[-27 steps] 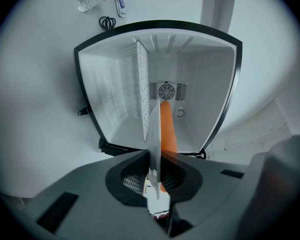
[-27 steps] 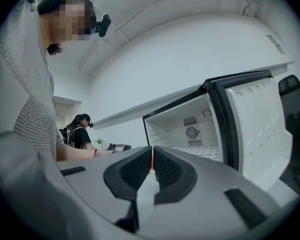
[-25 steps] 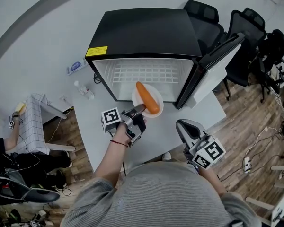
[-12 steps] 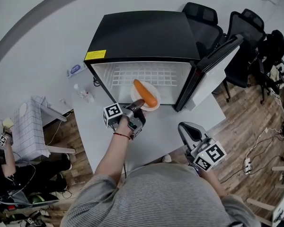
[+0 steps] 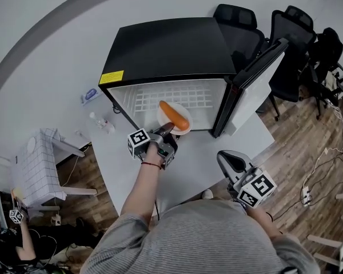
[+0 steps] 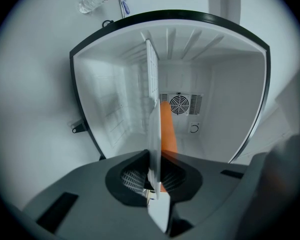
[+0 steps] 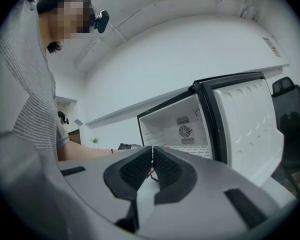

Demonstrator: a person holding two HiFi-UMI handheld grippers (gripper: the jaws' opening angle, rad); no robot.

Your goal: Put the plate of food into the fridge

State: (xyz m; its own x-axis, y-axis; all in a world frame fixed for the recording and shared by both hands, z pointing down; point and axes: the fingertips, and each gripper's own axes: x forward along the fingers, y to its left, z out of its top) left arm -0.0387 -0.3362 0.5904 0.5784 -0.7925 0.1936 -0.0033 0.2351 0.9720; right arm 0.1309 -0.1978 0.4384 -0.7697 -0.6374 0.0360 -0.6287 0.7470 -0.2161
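Most of the job looks done: the black mini fridge (image 5: 171, 50) at twelve o'clock has its door (image 5: 257, 79) swung out toward two o'clock. The white plate (image 5: 183, 109) hangs in its mouth over the wire shelf (image 5: 171, 93), seemingly not yet set down. One orange carrot (image 5: 174, 115) lies across it. At six o'clock the left tool (image 5: 167, 130) pinches the plate's near rim; the right tool (image 5: 231, 160), at four o'clock, is closed on nothing.

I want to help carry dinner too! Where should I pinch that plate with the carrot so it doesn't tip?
Pinch the plate by its thin near rim, coming in level from the side away from the fridge. The carrot lies across the middle, so the rim is bare, and a level grip should keep it from rolling. The left tongs grip it that way.
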